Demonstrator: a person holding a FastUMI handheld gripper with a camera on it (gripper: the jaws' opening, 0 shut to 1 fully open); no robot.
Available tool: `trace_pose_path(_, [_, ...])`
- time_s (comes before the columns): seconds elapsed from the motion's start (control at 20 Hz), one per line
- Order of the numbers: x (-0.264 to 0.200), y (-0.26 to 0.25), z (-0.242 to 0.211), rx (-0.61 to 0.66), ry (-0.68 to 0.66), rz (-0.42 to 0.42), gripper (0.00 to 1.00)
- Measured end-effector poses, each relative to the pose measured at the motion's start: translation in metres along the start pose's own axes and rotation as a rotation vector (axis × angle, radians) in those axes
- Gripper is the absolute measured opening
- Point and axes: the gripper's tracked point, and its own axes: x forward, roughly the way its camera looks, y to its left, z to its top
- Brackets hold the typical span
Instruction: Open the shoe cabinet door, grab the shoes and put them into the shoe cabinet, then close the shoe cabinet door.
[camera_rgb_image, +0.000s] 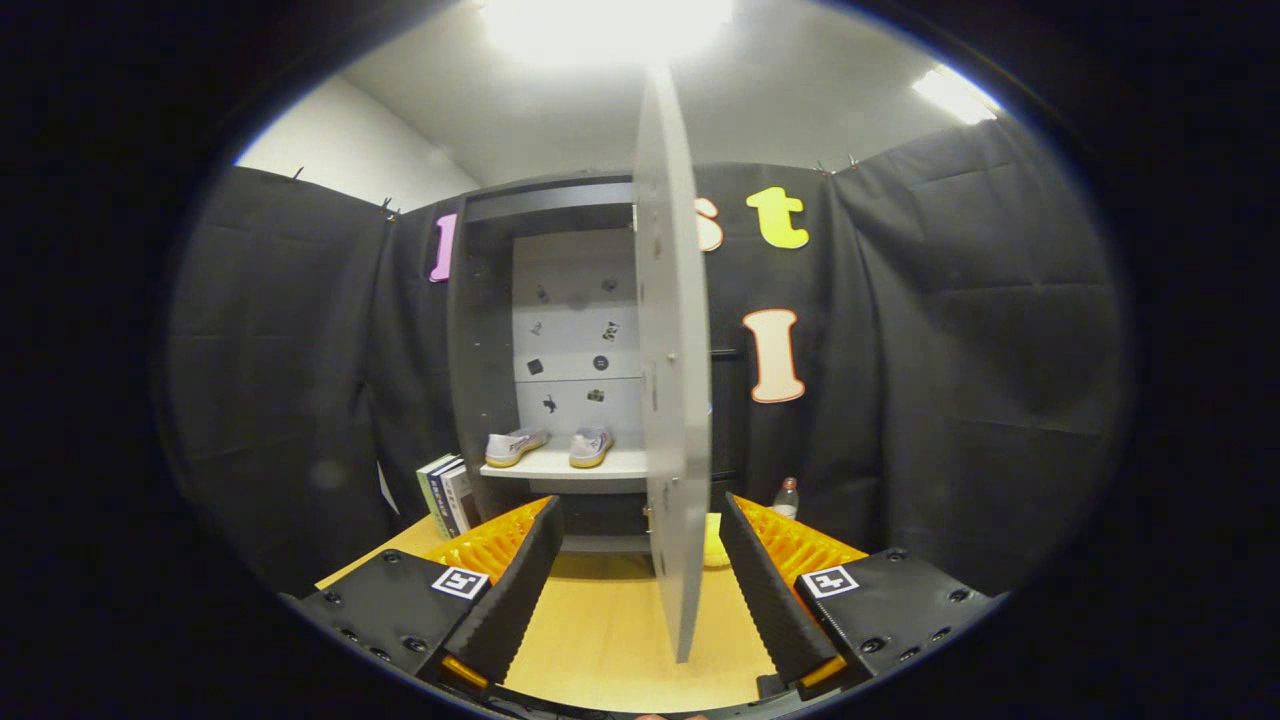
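Your claw (640, 590) is spread wide over the wooden bench (610, 640), the open cabinet door (672, 400) edge-on between its fingers. Both shoes (550, 446) sit on the cabinet shelf (560, 465); the door hides a yellow object behind it.

Light wooden tabletop (610, 640) spans foreground. Upright books with blue-white spines (447, 493) stand at tabletop's far left. Small clear plastic bottle (787, 497) stands far right. Round yellow object (713, 542) partly hidden, kind unclear.

White shoes (550, 446), grey door (672, 380), black-orange tool (637, 575)
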Motion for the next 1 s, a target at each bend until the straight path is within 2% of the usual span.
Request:
trace_pose_path(0.35, [0.034, -0.08, 0.015, 0.008, -0.019, 0.044, 0.97])
trace_pose_path(0.7, [0.092, -0.101, 0.008, 0.023, -0.003, 0.126, 0.98])
trace_pose_path(1.0, [0.104, -0.104, 0.014, 0.034, -0.008, 0.117, 0.98])
